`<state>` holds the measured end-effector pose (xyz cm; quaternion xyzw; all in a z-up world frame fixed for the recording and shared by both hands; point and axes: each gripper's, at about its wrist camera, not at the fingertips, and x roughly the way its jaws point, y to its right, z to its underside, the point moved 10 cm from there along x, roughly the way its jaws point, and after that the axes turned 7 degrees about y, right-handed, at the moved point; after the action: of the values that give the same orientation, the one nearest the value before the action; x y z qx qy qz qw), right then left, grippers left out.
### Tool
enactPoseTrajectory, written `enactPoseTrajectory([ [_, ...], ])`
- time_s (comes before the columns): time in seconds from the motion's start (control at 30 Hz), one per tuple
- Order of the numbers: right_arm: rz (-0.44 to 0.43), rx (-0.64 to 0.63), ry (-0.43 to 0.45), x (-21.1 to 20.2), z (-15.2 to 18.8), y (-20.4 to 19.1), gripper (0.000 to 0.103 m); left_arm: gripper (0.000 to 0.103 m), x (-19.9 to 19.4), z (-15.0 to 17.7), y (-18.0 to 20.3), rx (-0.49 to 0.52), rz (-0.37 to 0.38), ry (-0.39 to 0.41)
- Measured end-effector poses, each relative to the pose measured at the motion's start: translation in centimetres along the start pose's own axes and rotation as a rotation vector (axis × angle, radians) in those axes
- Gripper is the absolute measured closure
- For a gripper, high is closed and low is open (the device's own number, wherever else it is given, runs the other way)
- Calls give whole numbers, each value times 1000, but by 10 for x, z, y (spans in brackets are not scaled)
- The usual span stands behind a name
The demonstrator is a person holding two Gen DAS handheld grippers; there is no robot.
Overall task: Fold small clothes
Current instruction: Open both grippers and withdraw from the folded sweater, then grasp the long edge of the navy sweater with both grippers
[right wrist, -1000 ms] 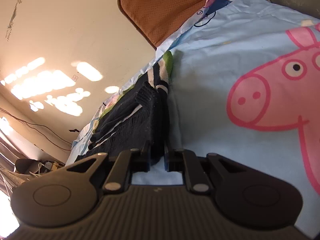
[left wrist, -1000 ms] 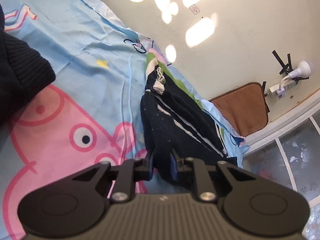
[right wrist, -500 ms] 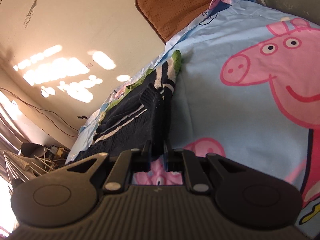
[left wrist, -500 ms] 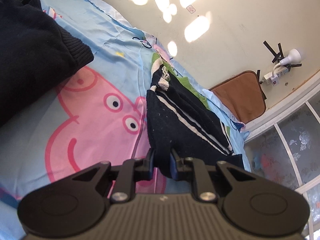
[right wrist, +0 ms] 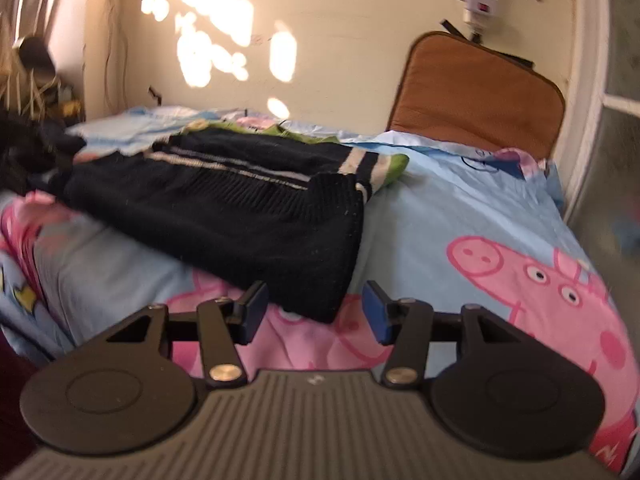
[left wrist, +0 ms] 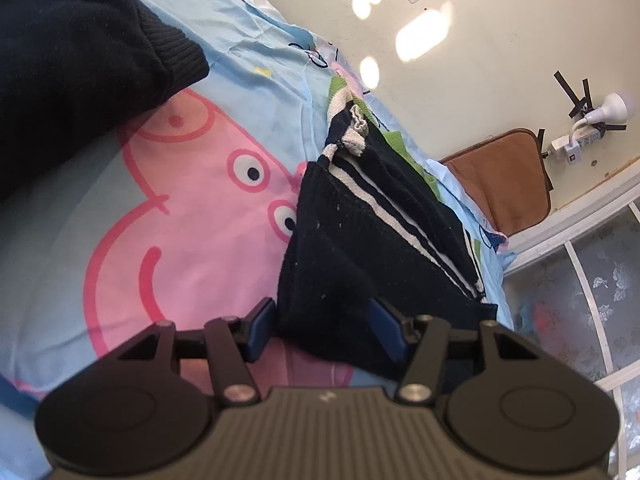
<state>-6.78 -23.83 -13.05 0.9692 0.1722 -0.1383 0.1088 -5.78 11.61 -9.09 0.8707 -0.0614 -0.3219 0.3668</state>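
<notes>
My left gripper (left wrist: 322, 330) and right gripper (right wrist: 314, 312) both have jaws spread, the striped black sweater (right wrist: 224, 208) lying loose between them on the cartoon-pig bedsheet (right wrist: 500, 240).

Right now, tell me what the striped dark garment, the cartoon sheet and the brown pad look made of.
Striped garment: soft knit, probably wool or acrylic; ribbed stitches and lint specks show.
Cartoon sheet: thin woven fabric, matte print, likely cotton or polyester; it creases finely.
Brown pad: padded textile, slightly textured surface, dark piped edge; fibre unclear.
</notes>
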Motion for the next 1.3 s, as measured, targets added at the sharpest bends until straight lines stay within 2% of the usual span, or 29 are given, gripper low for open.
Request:
enactPoseTrajectory([
  [0.1,4,-119,-18,7,4,-6,48,46,-14,-5,9,152,-44,69],
  [0.17,4,-148,-26,10,4,-4,48,41,-27,-7,18,325,-104,134],
  [0.23,6,-179,-32,13,4,-1,48,30,-39,-2,31,552,-175,195],
  [0.3,17,-227,-37,11,4,-1,48,10,-46,5,44,737,-209,240],
  [0.37,21,-263,-44,13,4,-2,48,8,-46,15,54,877,-223,262],
  [0.53,17,-339,-54,14,7,-13,48,13,-25,36,65,1076,-226,204],
  [0.7,5,-429,-57,18,8,-22,48,15,-7,55,68,1298,-198,181],
  [0.8,-4,-468,-63,24,7,-23,48,28,5,62,64,1375,-182,119],
  [0.87,-16,-483,-64,28,6,-23,48,31,12,65,60,1412,-157,77],
  [0.93,-29,-491,-54,32,4,-22,49,38,14,66,61,1426,-116,73],
  [1.0,-42,-486,-52,35,2,-21,50,65,17,65,61,1419,-80,39],
  [1.07,-69,-479,-54,37,1,-23,70,80,19,63,64,1393,-44,12],
  [1.1,-91,-473,-53,37,0,-24,83,86,19,60,66,1384,-32,10],
  [1.13,-97,-469,-45,37,-3,-25,87,87,18,55,68,1369,-19,7],
  [1.3,-65,-454,54,33,-37,-13,89,91,9,19,93,1294,29,82],
])
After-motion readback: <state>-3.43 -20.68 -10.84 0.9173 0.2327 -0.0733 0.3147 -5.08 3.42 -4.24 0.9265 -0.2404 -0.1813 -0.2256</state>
